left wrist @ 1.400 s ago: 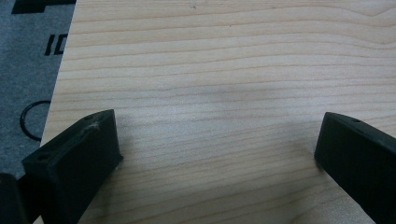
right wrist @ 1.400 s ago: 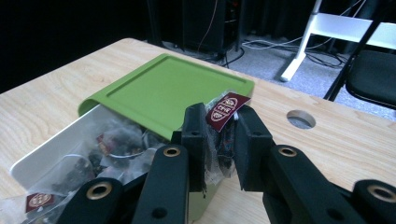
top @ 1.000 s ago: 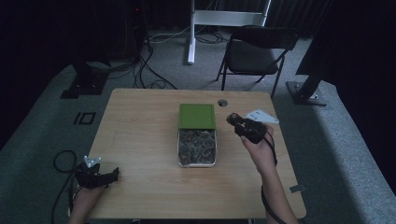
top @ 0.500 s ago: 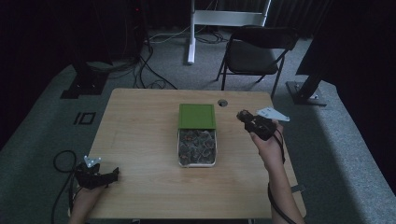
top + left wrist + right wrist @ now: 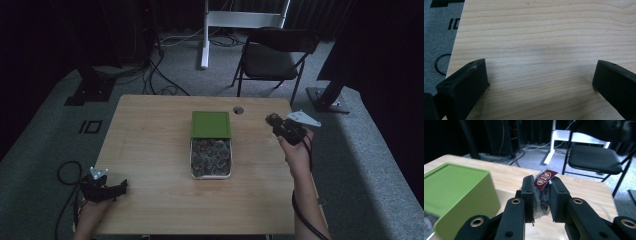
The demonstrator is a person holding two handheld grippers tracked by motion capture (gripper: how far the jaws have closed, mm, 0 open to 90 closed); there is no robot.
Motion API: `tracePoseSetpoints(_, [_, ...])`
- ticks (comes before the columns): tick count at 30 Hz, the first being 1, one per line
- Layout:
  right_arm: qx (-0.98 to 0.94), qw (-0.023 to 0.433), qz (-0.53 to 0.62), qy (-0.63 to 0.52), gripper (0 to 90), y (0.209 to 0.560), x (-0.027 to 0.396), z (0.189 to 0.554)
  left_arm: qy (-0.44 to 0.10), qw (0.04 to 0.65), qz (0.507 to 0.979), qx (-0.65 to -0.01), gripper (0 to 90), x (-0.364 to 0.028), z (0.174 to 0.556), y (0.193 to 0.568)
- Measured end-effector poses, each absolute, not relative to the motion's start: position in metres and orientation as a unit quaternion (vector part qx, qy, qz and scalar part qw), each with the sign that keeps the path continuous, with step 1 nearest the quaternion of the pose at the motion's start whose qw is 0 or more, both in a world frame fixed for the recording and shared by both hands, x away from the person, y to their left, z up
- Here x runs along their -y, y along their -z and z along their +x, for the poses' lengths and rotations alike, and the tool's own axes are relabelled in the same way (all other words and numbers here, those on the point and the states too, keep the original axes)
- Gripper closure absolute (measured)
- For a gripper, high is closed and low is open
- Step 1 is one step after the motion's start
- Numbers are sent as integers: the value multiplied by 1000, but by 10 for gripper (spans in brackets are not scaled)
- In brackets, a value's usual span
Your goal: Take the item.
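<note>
Right gripper (image 5: 541, 195) is pinched tight on a small wrapped packet (image 5: 543, 195) w/ a dark red label at its top; both pads press its sides, and the crinkled clear wrap bulges out below. In the high view the right gripper (image 5: 276, 121) sits above the table's (image 5: 150, 150) far right part, well apart from the tray, w/ the packet (image 5: 272, 119) a dark blob at its tip. Left gripper (image 5: 540, 77) has its jaws spread wide, nothing between them, just bare wood under them; in the high view the left gripper (image 5: 120, 187) rests at the near left corner of the table, tips pointing toward the middle. Counts: 2 grippers, 1 packet in the grip, 1 green box (image 5: 211, 124) at table centre, 1 clear tray (image 5: 211, 159) touching the box on its near side, filled w/ dark wrapped pieces, too small and crowded to count. In the right gripper view the green box (image 5: 456, 195) sits just left of the jaws. 1 folding chair (image 5: 272, 55) behind the table, 1 round hole (image 5: 238, 109) in the tabletop near the far edge.
</note>
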State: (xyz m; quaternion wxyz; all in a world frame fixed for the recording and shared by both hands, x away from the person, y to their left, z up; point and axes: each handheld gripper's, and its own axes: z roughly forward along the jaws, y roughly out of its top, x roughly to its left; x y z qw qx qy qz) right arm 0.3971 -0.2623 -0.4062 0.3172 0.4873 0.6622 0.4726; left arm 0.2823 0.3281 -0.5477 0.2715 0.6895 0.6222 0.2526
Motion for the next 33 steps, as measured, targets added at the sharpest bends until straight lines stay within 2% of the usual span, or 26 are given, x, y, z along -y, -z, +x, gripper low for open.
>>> tracePoseSetpoints(14, [-648, 324, 513, -461, 765, 403, 286, 417, -252, 272, 689, -622, 5, -328, 282, 548])
tracePoseSetpoints(33, [-638, 318, 550, -435, 764, 417, 304, 446, -253, 272, 689, -622, 5, -328, 282, 548])
